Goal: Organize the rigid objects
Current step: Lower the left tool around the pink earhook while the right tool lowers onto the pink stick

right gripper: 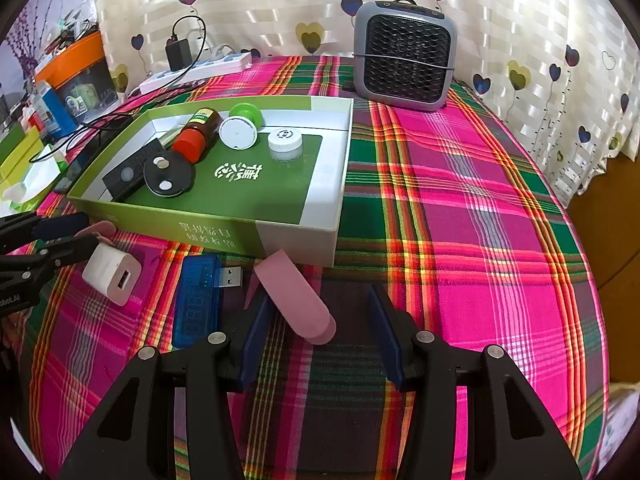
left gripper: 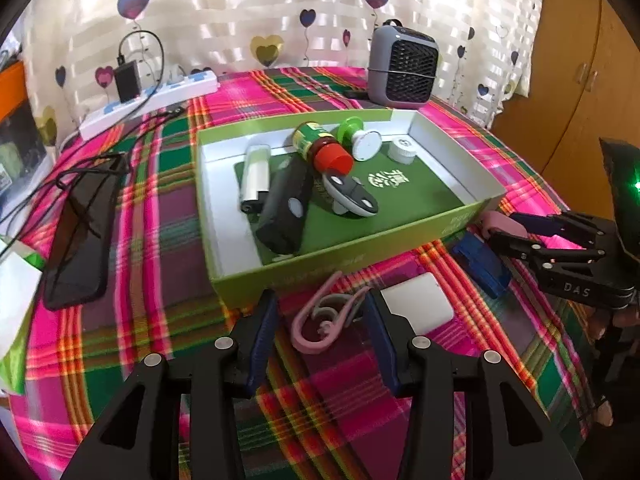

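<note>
1. Far left, a long black slab (left gripper: 82,232) lies on the plaid cloth (right gripper: 460,208), well apart from the tray; I judge it is not part of the sorting.
2. My left gripper (left gripper: 322,320) hangs tilted down over the cloth with its jaws apart, holding nothing. A pink clip (left gripper: 320,322) lies between the blue pads (left gripper: 262,344), which do not press it. I judge it my next pick, so I straddle it.
3. Just right of it sits one white charger cube (right gripper: 112,278), then one blue USB meter (right gripper: 196,300), both flat on the cloth in front of the tray, waiting.
4. The green tray (right gripper: 200,232) is where things collect. In it I count seven: one silver bar (left gripper: 254,178), one black remote (left gripper: 284,208), one round black fob (right gripper: 168,178), one red-capped bottle (right gripper: 196,136), one green-and-white spool (right gripper: 240,126), one white-lidded jar (right gripper: 285,144), though the pile may hide more.
5. My right gripper (right gripper: 320,330) is likewise spread and empty. One pink case (right gripper: 296,300) lies slantwise on the cloth between its fingers, untouched.
6. Behind, one grey heater (right gripper: 404,56) stands upright.
</note>
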`<state>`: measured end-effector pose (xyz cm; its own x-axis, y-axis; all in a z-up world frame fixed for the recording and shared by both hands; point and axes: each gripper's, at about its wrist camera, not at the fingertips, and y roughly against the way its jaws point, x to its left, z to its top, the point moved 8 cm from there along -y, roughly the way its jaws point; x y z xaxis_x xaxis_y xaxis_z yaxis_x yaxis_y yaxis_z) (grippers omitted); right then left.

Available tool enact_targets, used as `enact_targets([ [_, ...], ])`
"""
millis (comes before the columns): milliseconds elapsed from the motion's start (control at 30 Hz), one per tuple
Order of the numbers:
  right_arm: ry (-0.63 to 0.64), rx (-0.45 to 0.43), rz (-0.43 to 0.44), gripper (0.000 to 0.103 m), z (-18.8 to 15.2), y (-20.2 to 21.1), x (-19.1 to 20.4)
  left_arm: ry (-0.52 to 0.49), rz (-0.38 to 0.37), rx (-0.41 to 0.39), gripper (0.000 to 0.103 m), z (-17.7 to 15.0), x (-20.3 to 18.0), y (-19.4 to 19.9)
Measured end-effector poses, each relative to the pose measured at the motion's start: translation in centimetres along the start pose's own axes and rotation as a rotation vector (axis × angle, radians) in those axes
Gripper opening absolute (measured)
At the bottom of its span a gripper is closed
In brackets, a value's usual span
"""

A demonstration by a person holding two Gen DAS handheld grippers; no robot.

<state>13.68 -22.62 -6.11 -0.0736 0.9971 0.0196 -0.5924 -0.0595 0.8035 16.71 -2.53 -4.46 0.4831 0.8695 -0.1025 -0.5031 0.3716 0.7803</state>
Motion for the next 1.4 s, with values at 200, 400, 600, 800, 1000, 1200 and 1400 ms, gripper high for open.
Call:
enact_targets([
  [200, 0.0, -0.001, 0.0, 0.05, 0.0, 0.0, 0.0, -0.029, -0.024, 0.002, 0.044, -0.3, -1.8, 0.0],
  [400, 0.0, -0.001, 0.0, 0.05, 0.0, 0.0, 0.0, -0.061, -0.038, 0.004, 0.044, -0.5, -3.8, 0.0],
  [600, 0.001, -0.002, 0.001, 0.05, 0.0, 0.0, 0.0, 0.036, -0.002, 0.02, 0.043, -0.4, -1.6, -0.5],
  [800, 0.001, -0.002, 0.002, 0.05, 0.0, 0.0, 0.0, 0.009, 0.03, 0.021, 0.043, -0.3, -2.0, -0.6],
  [1000, 0.004, -0.004, 0.0, 0.05, 0.2, 0.0, 0.2, 0.007, 0.063, 0.024, 0.043, -0.3, -2.1, -0.9],
  [1200, 0.013, -0.011, 0.003, 0.05, 0.5, -0.2, 0.4, 0.019, 0.087, 0.025, 0.037, -0.2, -2.0, -0.9],
  [1400, 0.016, -0.015, 0.008, 0.05, 0.4, -0.3, 0.3, 0.038, 0.104, 0.022, 0.027, -0.2, -1.5, -0.9],
])
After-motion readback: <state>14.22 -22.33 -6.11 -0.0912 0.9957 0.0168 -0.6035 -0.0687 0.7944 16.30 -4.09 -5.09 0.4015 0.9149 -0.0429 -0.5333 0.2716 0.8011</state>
